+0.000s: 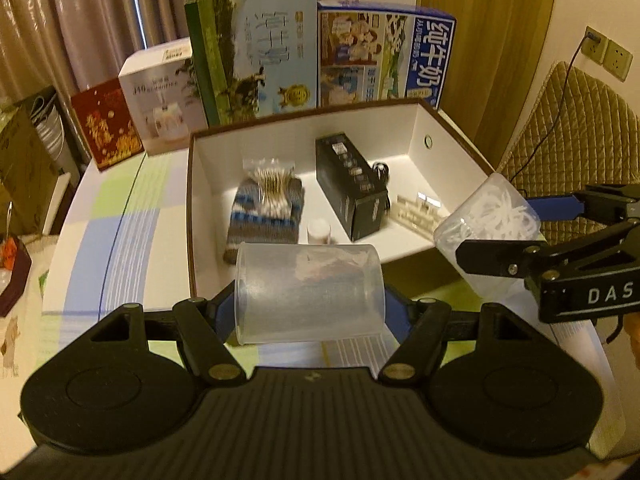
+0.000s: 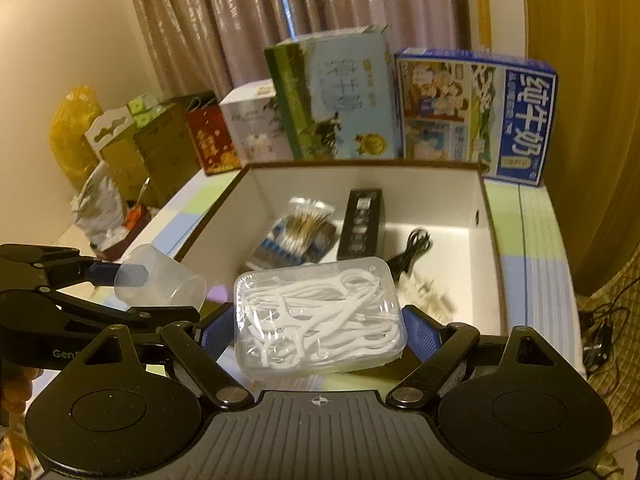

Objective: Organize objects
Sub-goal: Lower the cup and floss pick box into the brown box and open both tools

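My left gripper (image 1: 310, 304) is shut on a clear plastic cup (image 1: 310, 292) lying on its side between the blue pads, just in front of the open box's near wall. My right gripper (image 2: 320, 328) is shut on a clear case of white floss picks (image 2: 320, 316), held above the box's near edge. In the left wrist view the case (image 1: 486, 224) hangs at the box's right front corner. The white-lined box (image 1: 192, 200) holds a bag of cotton swabs (image 1: 274, 190) on a striped knitted piece, a black box (image 1: 352, 184), a black cable (image 2: 414, 250) and a small jar (image 1: 319, 232).
Behind the box stand a green milk carton (image 1: 256, 56), a blue carton (image 1: 384, 56), a white box (image 1: 164, 100) and a red box (image 1: 106, 124). A quilted chair (image 1: 576, 120) and a wall socket with a cable (image 1: 606, 50) are on the right. The checked tablecloth (image 1: 120, 220) shows to the left.
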`<state>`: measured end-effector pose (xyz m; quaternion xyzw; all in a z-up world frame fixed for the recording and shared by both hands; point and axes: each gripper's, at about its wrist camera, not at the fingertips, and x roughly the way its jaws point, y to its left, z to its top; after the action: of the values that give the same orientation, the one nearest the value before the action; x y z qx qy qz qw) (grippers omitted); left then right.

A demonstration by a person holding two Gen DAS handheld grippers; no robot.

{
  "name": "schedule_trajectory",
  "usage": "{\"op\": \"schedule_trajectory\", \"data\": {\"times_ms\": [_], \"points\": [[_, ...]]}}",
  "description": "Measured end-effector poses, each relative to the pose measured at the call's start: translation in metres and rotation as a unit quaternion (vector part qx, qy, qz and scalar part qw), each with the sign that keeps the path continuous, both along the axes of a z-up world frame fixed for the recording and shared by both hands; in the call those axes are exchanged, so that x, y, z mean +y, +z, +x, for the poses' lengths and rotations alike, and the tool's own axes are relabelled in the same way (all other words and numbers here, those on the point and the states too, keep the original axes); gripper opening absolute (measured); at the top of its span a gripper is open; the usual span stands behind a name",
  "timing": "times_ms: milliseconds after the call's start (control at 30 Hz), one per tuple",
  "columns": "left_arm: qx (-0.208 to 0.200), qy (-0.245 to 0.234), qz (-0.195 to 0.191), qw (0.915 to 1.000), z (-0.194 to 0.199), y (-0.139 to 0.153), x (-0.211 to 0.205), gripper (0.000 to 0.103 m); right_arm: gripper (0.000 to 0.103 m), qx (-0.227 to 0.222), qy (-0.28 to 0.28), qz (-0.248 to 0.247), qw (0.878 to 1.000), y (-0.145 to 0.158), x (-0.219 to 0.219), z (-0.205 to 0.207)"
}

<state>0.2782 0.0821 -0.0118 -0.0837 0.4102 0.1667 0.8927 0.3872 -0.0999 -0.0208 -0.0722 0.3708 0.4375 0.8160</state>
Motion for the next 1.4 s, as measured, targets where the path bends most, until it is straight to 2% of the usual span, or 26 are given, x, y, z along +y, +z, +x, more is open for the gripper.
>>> {"op": "schedule_trajectory", "data": {"times_ms": [300, 533, 1033, 1400], "points": [[-0.006, -0.004, 0.014, 0.9999, 0.038, 0.007, 0.021, 0.068, 0.085, -0.008, -0.025, 0.009, 1.000, 0.009, 0.014, 0.037], [-0.001, -0.007, 0.023, 0.9997, 0.066, 0.002, 0.036, 0.068, 0.085, -0.011, -0.039, -0.002, 0.999, 0.004, 0.023, 0.064], [0.029, -0.010, 0.025, 0.9992, 0.108, -0.028, 0.065, 0.068, 0.085, -0.012, -0.068, -0.036, 0.997, -0.020, 0.041, 0.120], [0.058, -0.012, 0.025, 0.9980, 0.136, -0.055, 0.083, 0.068, 0.085, -0.001, -0.079, -0.056, 0.995, -0.042, 0.056, 0.147]]}}
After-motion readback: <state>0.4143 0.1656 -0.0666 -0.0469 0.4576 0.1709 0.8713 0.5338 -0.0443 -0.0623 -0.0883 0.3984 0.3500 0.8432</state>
